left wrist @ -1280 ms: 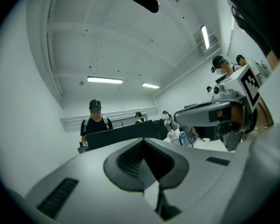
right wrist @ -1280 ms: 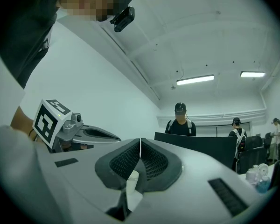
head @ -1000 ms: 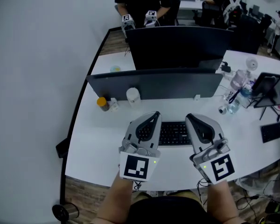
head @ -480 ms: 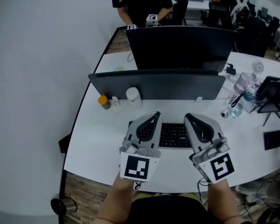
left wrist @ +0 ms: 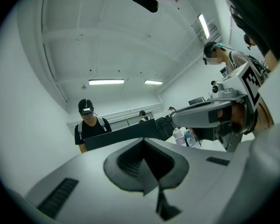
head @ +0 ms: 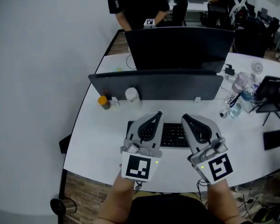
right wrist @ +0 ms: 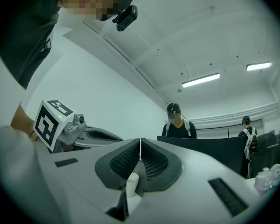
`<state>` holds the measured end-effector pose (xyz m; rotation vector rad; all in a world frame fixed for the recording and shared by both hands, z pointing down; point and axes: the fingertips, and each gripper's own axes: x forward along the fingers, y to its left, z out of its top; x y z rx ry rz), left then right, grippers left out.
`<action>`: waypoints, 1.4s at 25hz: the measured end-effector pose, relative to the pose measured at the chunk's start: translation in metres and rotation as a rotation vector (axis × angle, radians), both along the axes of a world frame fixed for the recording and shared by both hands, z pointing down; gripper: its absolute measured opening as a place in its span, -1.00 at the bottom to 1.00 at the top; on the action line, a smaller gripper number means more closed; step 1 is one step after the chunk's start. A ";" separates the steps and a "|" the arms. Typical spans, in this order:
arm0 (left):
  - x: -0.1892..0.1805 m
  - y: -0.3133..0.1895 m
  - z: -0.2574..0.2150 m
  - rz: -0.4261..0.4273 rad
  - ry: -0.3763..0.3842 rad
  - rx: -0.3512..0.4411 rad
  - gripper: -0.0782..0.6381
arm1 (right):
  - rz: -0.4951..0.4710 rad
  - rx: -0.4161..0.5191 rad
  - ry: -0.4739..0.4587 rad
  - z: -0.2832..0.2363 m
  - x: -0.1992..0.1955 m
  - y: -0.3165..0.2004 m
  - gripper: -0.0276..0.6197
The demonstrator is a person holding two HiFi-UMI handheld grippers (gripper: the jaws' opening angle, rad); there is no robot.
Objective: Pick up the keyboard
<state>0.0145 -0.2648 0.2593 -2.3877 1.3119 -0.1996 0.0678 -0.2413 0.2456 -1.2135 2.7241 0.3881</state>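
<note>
The black keyboard [head: 174, 134] lies flat on the white desk [head: 98, 139] in front of the monitor. Only its middle shows in the head view, since my two grippers cover its ends. My left gripper [head: 156, 114] hovers over the keyboard's left end, shut, with nothing between its jaws [left wrist: 143, 143]. My right gripper [head: 184, 117] hovers over the right end, also shut and empty [right wrist: 140, 143]. Each gripper appears in the other's view, the right gripper [left wrist: 210, 118] and the left gripper [right wrist: 84, 134]. Both point towards the monitor.
A dark monitor [head: 156, 84] stands just behind the keyboard, with a second monitor [head: 177, 45] behind it. A white cup [head: 132, 96] and an orange bottle [head: 103, 101] sit at its left foot. Bottles [head: 238, 99] and stands crowd the right side. A person [head: 137, 3] stands across the desk.
Both grippers stay shut over the keyboard. The left one has edged slightly across it, and the two tips stand a little closer together. The keyboard has not moved.
</note>
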 end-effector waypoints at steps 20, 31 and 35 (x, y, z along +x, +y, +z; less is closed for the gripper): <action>-0.016 -0.008 0.035 -0.049 0.008 -0.064 -0.76 | 0.103 -0.062 0.069 0.041 0.015 -0.009 -0.81; -0.043 -0.026 0.081 -0.050 -0.010 -0.216 -0.37 | 0.133 -0.278 0.172 0.097 0.026 -0.035 -0.40; -0.052 -0.033 0.099 -0.062 -0.030 -0.263 -0.28 | 0.123 -0.312 0.157 0.114 0.031 -0.045 -0.33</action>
